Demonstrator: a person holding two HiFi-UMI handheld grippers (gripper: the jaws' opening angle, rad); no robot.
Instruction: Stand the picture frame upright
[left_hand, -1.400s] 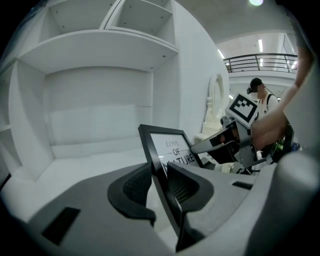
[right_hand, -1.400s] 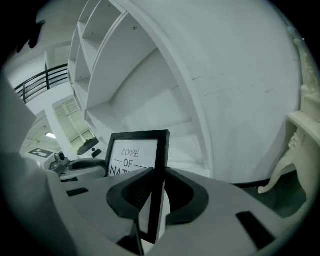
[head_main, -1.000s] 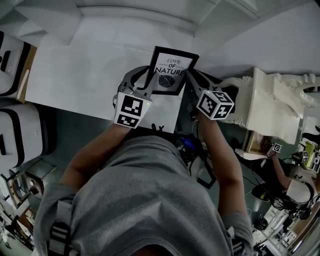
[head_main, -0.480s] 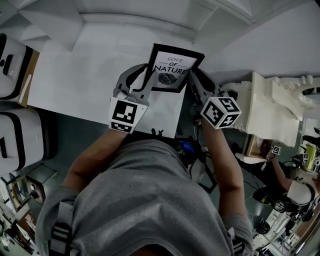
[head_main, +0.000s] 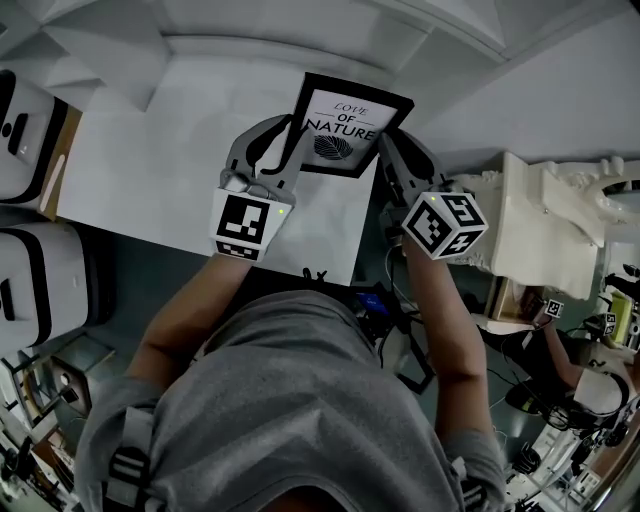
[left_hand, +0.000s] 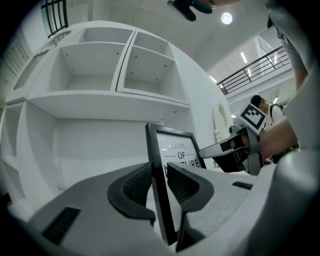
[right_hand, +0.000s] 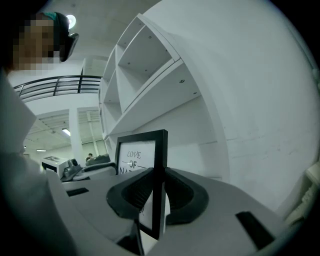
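I hold the picture frame (head_main: 345, 125) upright over the white desk (head_main: 150, 170); my left gripper (head_main: 285, 150) clamps its left edge; my right gripper (head_main: 388, 155) clamps its right edge.

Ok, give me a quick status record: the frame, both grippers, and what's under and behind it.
object: picture frame, black, print "LOVE OF NATURE" facing the person
pose: side edges near vertical in both gripper views
left gripper: shut on the frame's left edge
right gripper: shut on the frame's right edge
under it: white table; bottom-edge contact can't be told
behind it: white shelf unit
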